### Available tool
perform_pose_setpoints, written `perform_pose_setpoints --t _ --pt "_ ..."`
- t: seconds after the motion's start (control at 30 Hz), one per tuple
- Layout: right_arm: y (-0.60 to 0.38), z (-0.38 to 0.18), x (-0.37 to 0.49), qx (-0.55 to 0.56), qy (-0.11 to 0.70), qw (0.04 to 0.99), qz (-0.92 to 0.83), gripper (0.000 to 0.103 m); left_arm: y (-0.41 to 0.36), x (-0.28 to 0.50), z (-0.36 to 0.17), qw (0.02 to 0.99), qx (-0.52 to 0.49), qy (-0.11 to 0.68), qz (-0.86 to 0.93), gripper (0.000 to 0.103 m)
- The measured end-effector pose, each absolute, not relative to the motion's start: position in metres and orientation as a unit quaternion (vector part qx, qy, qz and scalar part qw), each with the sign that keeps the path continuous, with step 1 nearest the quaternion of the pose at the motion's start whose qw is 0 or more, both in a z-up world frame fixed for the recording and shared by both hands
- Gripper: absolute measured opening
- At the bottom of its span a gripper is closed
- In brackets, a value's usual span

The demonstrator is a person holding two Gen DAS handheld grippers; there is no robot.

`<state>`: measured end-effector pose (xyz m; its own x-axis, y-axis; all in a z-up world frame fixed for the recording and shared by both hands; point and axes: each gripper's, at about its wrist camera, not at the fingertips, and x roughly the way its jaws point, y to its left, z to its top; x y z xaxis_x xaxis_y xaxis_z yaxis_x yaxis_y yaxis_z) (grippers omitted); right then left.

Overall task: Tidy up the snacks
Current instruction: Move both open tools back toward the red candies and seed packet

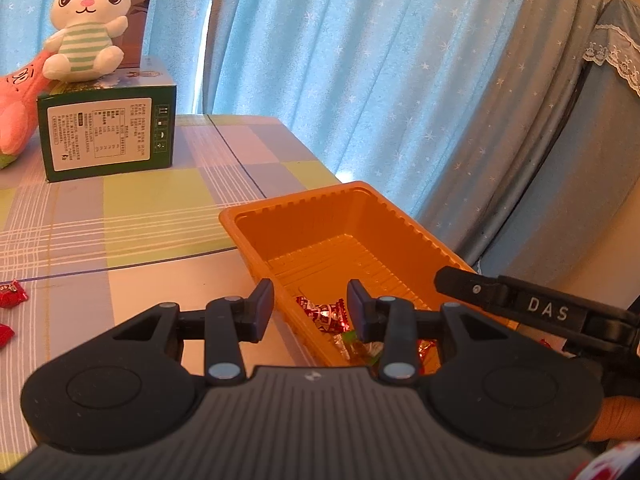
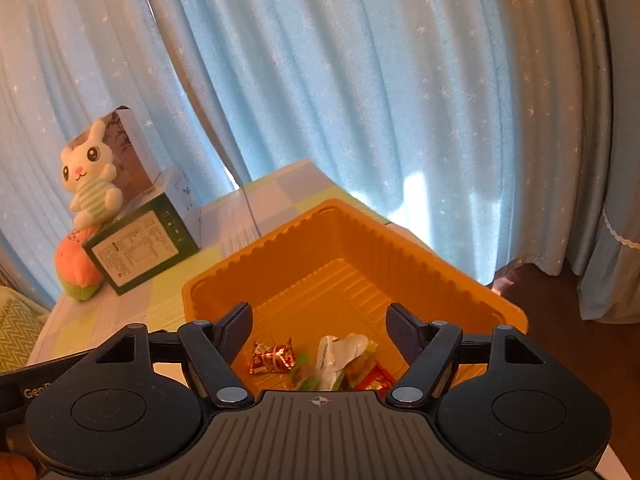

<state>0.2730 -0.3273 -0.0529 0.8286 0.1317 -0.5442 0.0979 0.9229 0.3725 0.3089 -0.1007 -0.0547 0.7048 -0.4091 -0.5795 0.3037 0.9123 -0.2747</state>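
While both tongs hang over the near end of the orange tray (image 1: 344, 236), neither has anything in its grip. The left gripper (image 1: 310, 310) stands with its jaws apart, the left pad outside the tray's near wall and the right pad above the inside; the right gripper (image 2: 318, 330) is spread wider still, both pads over the tray's interior. Directly beneath and between the right gripper's pads lies a small heap of wrapped candies (image 2: 320, 364) — a red foil piece on the left, a white-and-green wrapper in the middle, red and yellow ones to the right. Out to the left of the left gripper, well apart from the tray, loose red candies (image 1: 11, 294) lie on the checked tablecloth (image 1: 152, 200); these are probably what remains to be gathered.

Such sweets should be light and small, their foil slick and crinkly, so a pinch across the firm body rather than the twisted ends seems safest — a grip on a loose wrapper tail may slip. The tray looks thin and flexible, likely to skid if nudged.

Farther off, beyond the left gripper, a green box (image 1: 106, 132) carries a white plush rabbit (image 1: 86, 24), with a pink plush toy (image 1: 16, 116) beside it and blue curtains (image 1: 360, 60) behind.
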Motion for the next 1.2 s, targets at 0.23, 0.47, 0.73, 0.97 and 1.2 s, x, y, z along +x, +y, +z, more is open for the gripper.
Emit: perform_pose_setpoints --t 0.23,0.47,0.73,0.97,1.2 --pt "-0.325 -0.052 0.274 0.192 0.295 0.936 0.001 0.074 -0.094 0.307 -0.054 0.921 -0.081 0.331 -0.190 0.036" --pt "-0.320 -0.052 0.274 0.189 0.294 0.937 -0.003 0.074 -0.086 0.306 -0.053 0.923 -0.081 0.329 -0.183 0.039" --pt "-0.303 -0.050 0.275 0.174 0.296 0.939 0.014 0.074 -0.068 0.301 -0.051 0.929 -0.078 0.324 -0.163 0.054" --pt "-0.276 -0.046 0.277 0.152 0.293 0.943 0.044 0.074 -0.036 0.297 -0.050 0.935 -0.077 0.321 -0.131 0.073" --pt "-0.247 -0.043 0.280 0.132 0.288 0.946 0.072 0.074 0.000 0.290 -0.049 0.942 -0.072 0.313 -0.098 0.085"
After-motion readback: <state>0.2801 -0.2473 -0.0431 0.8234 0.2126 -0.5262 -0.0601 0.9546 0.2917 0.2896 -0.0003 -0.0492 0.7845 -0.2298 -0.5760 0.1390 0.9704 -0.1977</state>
